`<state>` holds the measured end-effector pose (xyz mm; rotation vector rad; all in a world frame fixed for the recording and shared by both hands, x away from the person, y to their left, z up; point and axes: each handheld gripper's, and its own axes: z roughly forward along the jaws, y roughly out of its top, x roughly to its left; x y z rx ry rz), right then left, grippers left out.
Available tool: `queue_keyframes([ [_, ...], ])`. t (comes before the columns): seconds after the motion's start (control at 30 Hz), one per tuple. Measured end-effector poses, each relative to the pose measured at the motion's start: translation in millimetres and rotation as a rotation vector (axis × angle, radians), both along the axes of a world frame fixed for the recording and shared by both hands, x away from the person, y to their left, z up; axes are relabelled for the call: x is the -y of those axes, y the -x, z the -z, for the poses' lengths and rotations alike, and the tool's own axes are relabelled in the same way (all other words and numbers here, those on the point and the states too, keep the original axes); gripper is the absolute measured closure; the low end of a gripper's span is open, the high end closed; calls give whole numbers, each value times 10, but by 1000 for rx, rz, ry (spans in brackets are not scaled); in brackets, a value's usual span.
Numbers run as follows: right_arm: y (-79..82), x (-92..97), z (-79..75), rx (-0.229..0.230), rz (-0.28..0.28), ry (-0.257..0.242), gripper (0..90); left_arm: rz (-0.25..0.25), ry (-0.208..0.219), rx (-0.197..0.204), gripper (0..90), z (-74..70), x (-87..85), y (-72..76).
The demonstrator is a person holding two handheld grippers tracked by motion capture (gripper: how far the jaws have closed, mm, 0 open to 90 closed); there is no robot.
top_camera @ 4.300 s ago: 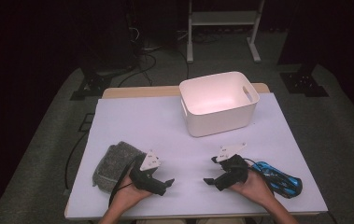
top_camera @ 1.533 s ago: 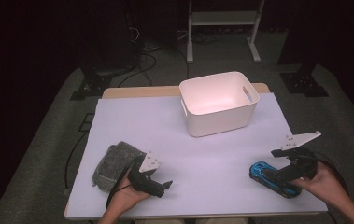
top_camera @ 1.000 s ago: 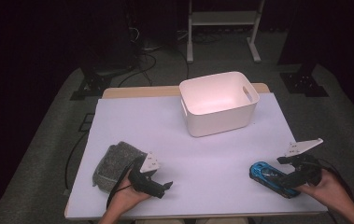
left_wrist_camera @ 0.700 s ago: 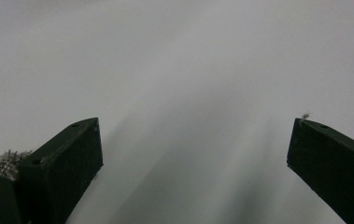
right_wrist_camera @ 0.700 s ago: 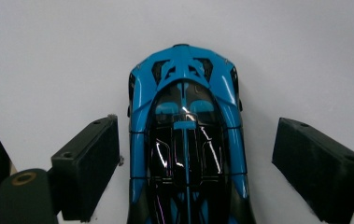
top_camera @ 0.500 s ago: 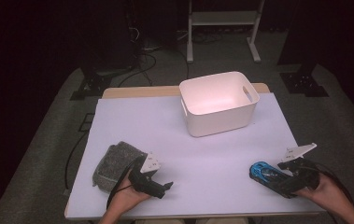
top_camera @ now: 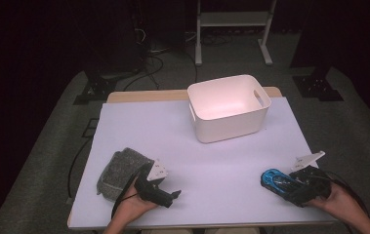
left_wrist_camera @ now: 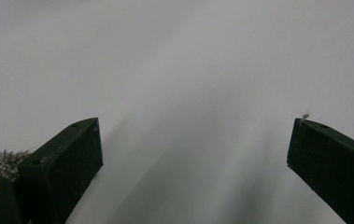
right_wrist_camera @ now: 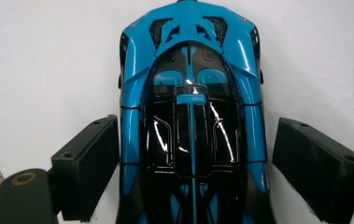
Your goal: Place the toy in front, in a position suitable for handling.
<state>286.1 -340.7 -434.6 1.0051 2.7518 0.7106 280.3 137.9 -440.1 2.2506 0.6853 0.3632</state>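
At the near right corner of the table [top_camera: 221, 161], the right gripper [top_camera: 297, 187] sits low over a little blue toy car [top_camera: 275, 180]. In the right gripper view, the blue toy car [right_wrist_camera: 191, 116] lies between the two black jaws. The jaws are apart, one on each side of the car. The left one looks right up against the car's side, and the right one has a small gap. The car rests on the white table top. Near the near left corner, a hand holds the left gripper [top_camera: 165, 195] just above the table. In the left gripper view its jaws are wide apart with bare white table between them. A fuzzy grey cloth [top_camera: 121, 170] lies just beside that gripper, toward the left edge. Farther back, near the far edge, stands a white bin [top_camera: 229, 109], well apart from both grippers.
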Motion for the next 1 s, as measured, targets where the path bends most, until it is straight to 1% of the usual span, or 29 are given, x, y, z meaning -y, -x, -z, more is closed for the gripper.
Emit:
queue_keyframes([
  [0.17, -9, -7, 15, -2, -1, 7, 137, 1, -6, -5, 29, 6, -1, -2],
  [0.33, -20, -44, 35, -4, -12, 29, 137, 3, -6, -5, 28, 8, 1, -1],
  [0.47, -26, -92, 39, 3, -18, 61, 138, 1, -6, -6, 28, 6, -2, -1],
  [0.5, -27, -98, 41, 9, -27, 71, 138, 1, -4, -4, 28, 6, -3, -1],
  [0.63, -26, -103, 43, 12, -29, 78, 138, 1, -1, -7, 28, 12, -3, -3],
  [0.83, -30, -112, 38, 3, -22, 83, 147, 7, -4, -8, 28, 16, 8, 0],
  [0.9, -36, -121, 32, -1, -24, 93, 158, 7, -1, -5, 28, 8, 5, 3],
  [1.0, -38, -125, 26, -3, -26, 93, 181, 5, 0, -5, 28, 8, 4, 3],
])
